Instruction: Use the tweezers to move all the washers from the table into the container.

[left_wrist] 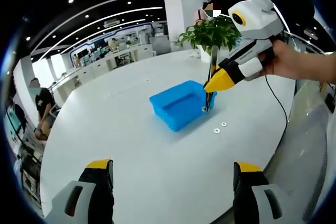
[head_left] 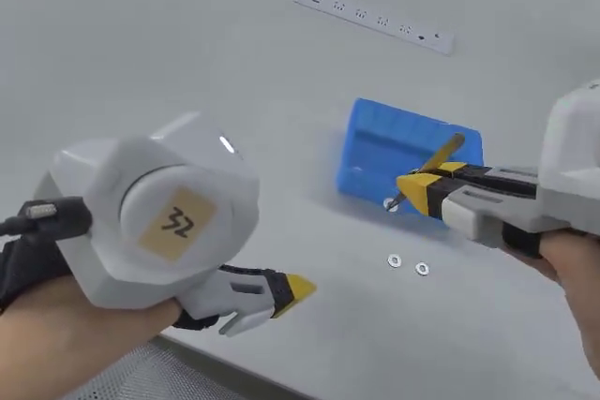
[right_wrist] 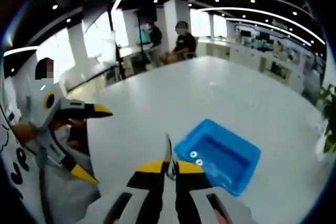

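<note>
Small silver ring washers (head_left: 394,260): two lie on the white table (head_left: 187,63) just beside the shallow blue plastic container (head_left: 412,121). Two more washers (right_wrist: 195,155) rest inside it, and one washer (head_left: 391,203) seems pinched at the tips of the slim metal tweezers (head_left: 442,153). My right gripper (head_left: 412,190) is clamped on those tweezers. My left gripper (head_left: 292,293) hangs wide and idle, well apart. I judge I should hold the squeeze steady, lift the tips over the near rim, then release low inside. The table around is open, and the rim is the one edge to clear.
</note>
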Demonstrator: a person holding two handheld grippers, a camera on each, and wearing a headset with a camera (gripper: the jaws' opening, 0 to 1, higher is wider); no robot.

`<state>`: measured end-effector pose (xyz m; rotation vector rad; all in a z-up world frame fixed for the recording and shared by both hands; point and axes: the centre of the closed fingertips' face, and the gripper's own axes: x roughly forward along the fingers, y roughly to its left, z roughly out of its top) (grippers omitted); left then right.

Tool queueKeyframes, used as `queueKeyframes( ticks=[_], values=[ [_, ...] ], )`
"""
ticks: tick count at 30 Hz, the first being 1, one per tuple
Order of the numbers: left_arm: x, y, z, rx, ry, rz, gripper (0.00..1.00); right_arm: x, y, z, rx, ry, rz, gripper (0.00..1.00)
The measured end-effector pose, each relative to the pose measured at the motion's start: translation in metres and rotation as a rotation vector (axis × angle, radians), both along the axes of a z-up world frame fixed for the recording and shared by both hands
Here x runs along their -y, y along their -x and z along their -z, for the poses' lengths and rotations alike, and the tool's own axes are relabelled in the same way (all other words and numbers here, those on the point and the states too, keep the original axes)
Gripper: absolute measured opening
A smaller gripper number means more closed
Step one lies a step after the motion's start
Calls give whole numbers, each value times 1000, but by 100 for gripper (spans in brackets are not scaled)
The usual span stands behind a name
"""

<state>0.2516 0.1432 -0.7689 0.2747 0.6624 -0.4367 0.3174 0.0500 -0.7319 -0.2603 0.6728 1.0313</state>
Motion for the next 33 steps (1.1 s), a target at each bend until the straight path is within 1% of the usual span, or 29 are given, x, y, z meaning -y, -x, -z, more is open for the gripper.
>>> queueKeyframes(
  ticks=[2, 5, 6, 10, 14, 17, 26, 29, 33],
  values=[
    [0, 0, 0, 1, 0, 0, 97, 1, -1, -7, 4, -5, 8, 4],
    [0, 0, 0, -2, -1, 2, 97, 3, -4, -13, 11, -8, 14, 4],
    [0, 0, 0, -2, -2, 3, 97, 4, -5, -17, 18, -10, 17, 4],
    [1, -1, 0, -2, -1, 6, 97, 6, -12, -25, 40, -15, 22, 4],
    [2, -1, 1, -2, -3, 8, 97, 8, -20, -27, 54, -18, 35, 4],
    [0, -1, 1, -3, -6, 3, 97, 11, -29, -28, 68, -14, 44, 4],
    [-5, -1, 2, -7, -12, -7, 97, 14, -43, -38, 110, -2, 37, 4],
    [-4, -1, 2, -8, -9, -6, 97, 15, -47, -39, 114, -1, 37, 4],
    [-2, 0, 3, -15, -3, 2, 98, 12, -48, -32, 112, 8, 35, 4]
  ],
)
